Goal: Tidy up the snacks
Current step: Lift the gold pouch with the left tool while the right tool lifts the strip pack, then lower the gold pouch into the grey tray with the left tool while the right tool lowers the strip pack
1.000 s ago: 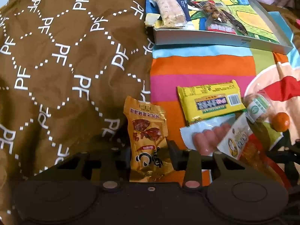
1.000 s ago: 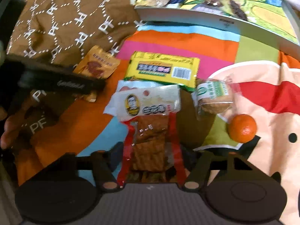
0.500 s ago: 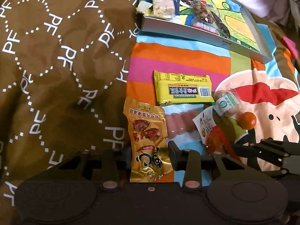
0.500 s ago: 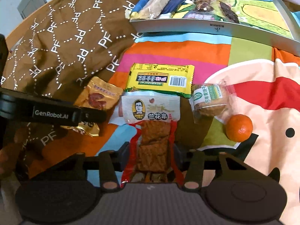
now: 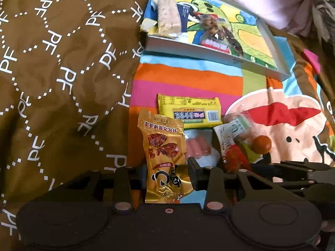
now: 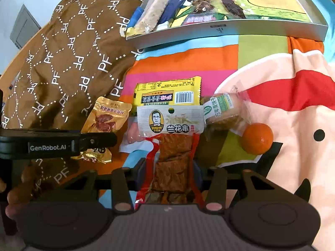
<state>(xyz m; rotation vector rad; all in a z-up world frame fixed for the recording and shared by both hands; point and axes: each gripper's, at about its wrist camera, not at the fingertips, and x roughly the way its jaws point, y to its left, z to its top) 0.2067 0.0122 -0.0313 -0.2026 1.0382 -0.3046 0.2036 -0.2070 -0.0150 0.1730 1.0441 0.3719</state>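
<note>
Mid-sort on the bed: my left tongs (image 5: 166, 181) are clamped on the gold pouch (image 5: 165, 156), its lower half pinched between the pads and the rest standing up ahead of them. My right tongs (image 6: 169, 174) have closed onto the red pack (image 6: 170, 146), which runs up between the jaws with its white header just past the tips.

Well ahead of both tongs sits the tray (image 6: 230, 29) with a few snacks already in it at its left end — a pale bar (image 6: 149, 16), a dark blue packet (image 6: 174, 6), some dark dried pieces (image 6: 209, 0) — and most of its floor bare.

Not yet sorted, by my reading: the yellow packet (image 6: 167, 94) just beyond the red pack, the sausages (image 5: 197, 147) between the two tongs, and, right of my right tongs, the biscuit (image 6: 225, 110) and the orange (image 6: 257, 138). I'd say well under half done — two items in hand, four on the blanket.
</note>
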